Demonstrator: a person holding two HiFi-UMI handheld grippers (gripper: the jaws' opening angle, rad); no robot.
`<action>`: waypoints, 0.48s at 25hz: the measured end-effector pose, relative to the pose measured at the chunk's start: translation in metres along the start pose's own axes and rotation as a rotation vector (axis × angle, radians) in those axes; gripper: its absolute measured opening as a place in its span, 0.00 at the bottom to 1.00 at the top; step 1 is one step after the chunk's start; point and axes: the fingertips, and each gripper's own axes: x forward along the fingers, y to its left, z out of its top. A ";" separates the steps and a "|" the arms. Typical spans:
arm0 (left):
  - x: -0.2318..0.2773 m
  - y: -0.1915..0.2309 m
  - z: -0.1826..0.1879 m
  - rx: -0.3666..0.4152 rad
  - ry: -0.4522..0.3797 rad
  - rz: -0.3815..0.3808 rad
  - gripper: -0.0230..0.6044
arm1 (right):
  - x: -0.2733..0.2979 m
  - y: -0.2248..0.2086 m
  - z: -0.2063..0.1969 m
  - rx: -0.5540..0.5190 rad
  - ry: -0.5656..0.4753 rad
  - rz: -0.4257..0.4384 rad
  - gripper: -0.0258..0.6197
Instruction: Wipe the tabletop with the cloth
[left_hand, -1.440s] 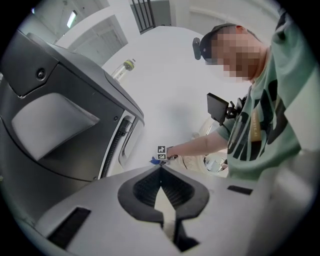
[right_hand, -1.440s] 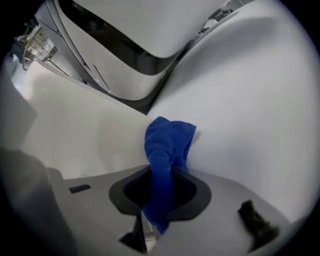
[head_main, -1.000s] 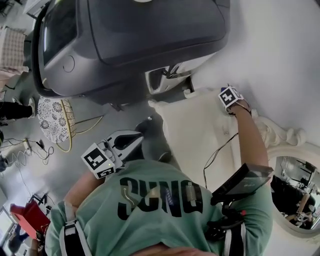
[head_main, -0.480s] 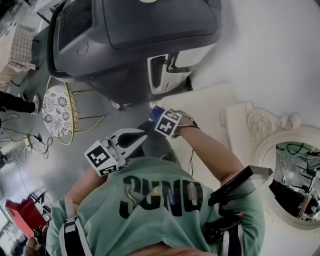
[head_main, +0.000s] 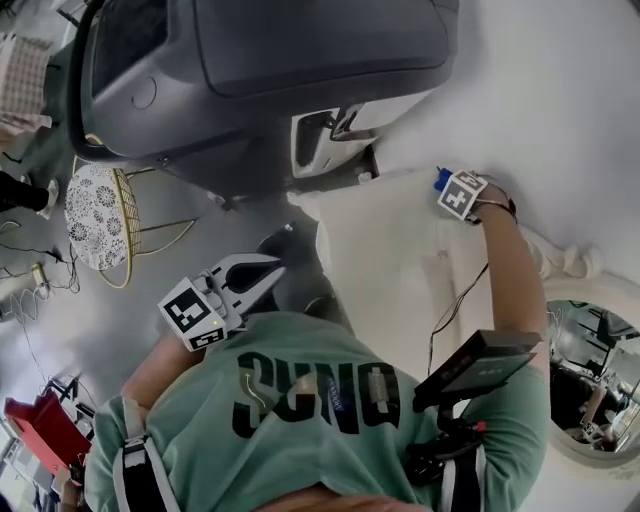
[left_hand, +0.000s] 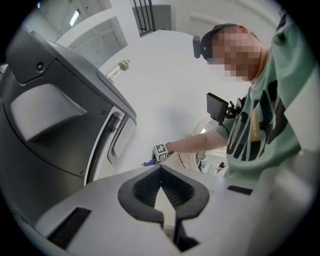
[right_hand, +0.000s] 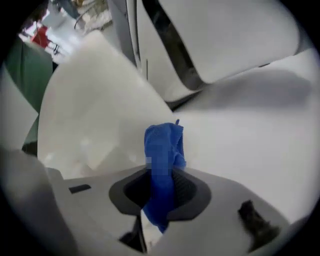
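My right gripper (head_main: 447, 185) is stretched out over the far end of the cream tabletop (head_main: 385, 260), shut on a blue cloth (head_main: 439, 181). In the right gripper view the cloth (right_hand: 163, 150) stands bunched up between the pads (right_hand: 186, 192), with its tip against the pale tabletop (right_hand: 90, 100). My left gripper (head_main: 272, 268) hangs shut and empty near my chest, off the table's left edge. Its own view shows the left gripper (left_hand: 161, 170) with pads meeting, and the right gripper's marker cube (left_hand: 160, 151) beyond them.
A big dark grey machine (head_main: 260, 80) stands right behind the table's far edge. A patterned round stool with a gold wire frame (head_main: 95, 220) is on the floor at left. An ornate white mirror frame (head_main: 575, 300) lies at right. A black device (head_main: 480, 362) hangs on my chest.
The right gripper swept the cloth from the table's far right to its near left corner, then back out to the far right. The left gripper stayed nearly still.
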 end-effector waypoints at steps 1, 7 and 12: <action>0.001 0.004 -0.002 -0.010 0.007 -0.001 0.05 | 0.015 -0.004 -0.016 -0.055 0.083 0.015 0.16; 0.003 0.034 -0.006 -0.053 0.026 0.033 0.05 | 0.078 0.005 -0.049 -0.165 0.399 0.158 0.16; 0.001 0.046 -0.008 -0.070 0.023 0.047 0.05 | 0.085 0.004 -0.053 -0.133 0.471 0.214 0.16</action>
